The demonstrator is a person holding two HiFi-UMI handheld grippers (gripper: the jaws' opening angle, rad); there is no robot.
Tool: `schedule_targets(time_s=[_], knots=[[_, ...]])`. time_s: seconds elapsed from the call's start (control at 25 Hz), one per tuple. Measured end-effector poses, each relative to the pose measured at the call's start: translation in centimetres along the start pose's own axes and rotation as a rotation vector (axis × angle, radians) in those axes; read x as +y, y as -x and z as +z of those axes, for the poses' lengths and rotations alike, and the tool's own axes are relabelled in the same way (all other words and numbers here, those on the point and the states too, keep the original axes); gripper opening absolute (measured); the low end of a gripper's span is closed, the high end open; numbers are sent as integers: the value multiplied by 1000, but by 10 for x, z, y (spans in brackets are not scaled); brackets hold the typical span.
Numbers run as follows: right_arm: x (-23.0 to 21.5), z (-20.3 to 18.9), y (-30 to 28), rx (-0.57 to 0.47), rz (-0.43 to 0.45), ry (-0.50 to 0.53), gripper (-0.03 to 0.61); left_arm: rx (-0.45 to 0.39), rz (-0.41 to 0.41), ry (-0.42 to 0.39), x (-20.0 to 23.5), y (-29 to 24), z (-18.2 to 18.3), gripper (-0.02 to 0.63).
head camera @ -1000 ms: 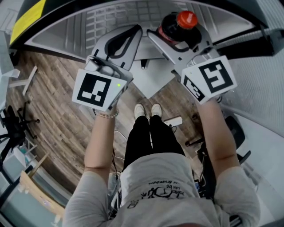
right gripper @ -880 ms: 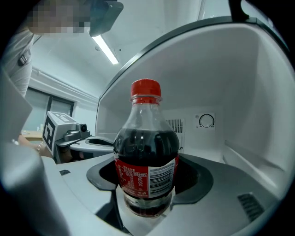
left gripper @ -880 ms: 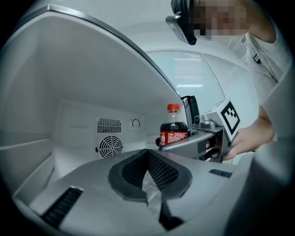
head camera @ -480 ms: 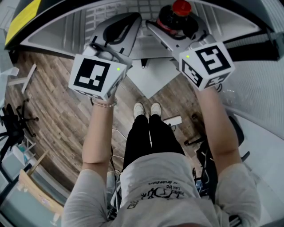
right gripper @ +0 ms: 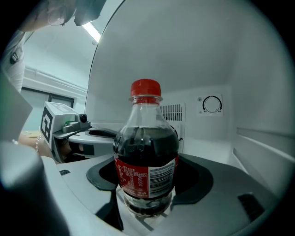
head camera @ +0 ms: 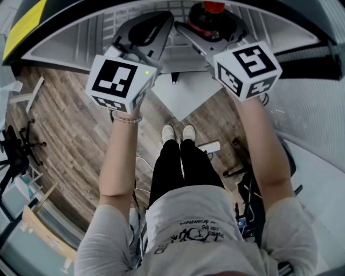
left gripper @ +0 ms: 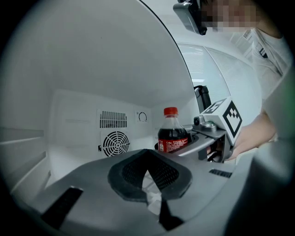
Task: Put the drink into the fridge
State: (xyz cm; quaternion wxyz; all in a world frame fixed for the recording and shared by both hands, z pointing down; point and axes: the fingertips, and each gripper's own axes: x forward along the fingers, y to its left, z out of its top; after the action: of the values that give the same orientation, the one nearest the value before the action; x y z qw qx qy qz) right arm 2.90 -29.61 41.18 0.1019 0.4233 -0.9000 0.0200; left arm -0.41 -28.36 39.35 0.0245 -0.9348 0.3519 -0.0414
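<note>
A cola bottle with a red cap and red label stands upright between my right gripper's jaws, which are shut on its lower body. The head view shows this bottle at the top, inside the white fridge. My left gripper is beside it on the left, jaws shut with nothing in them, also inside the fridge. The left gripper view has the bottle and my right gripper to its right. Whether the bottle's base touches the fridge floor is unclear.
The fridge's back wall carries a round fan vent and a thermostat dial. A side wall ledge runs on the right. Below are a wood floor, an office chair and a power strip by the feet.
Both grippers have moved forward, deeper into the fridge, and the bottle has gone along in the right one. The jaws have not changed.
</note>
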Motion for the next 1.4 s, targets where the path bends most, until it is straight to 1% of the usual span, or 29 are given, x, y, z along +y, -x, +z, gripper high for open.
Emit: schedule_targets(time_s=[0.32, 0.64, 1.0, 1.4], knots=[[-4, -7, -7, 14, 9, -13, 325, 29, 5, 3, 2, -6, -6, 0], [-6, -9, -13, 30, 57, -46, 325, 31, 15, 10, 6, -8, -7, 2], [-5, -6, -17, 17, 82, -61, 325, 36, 21, 22, 8, -6, -6, 2], [-7, -4, -15, 0, 65, -70, 336, 35, 18, 21, 7, -5, -5, 1]])
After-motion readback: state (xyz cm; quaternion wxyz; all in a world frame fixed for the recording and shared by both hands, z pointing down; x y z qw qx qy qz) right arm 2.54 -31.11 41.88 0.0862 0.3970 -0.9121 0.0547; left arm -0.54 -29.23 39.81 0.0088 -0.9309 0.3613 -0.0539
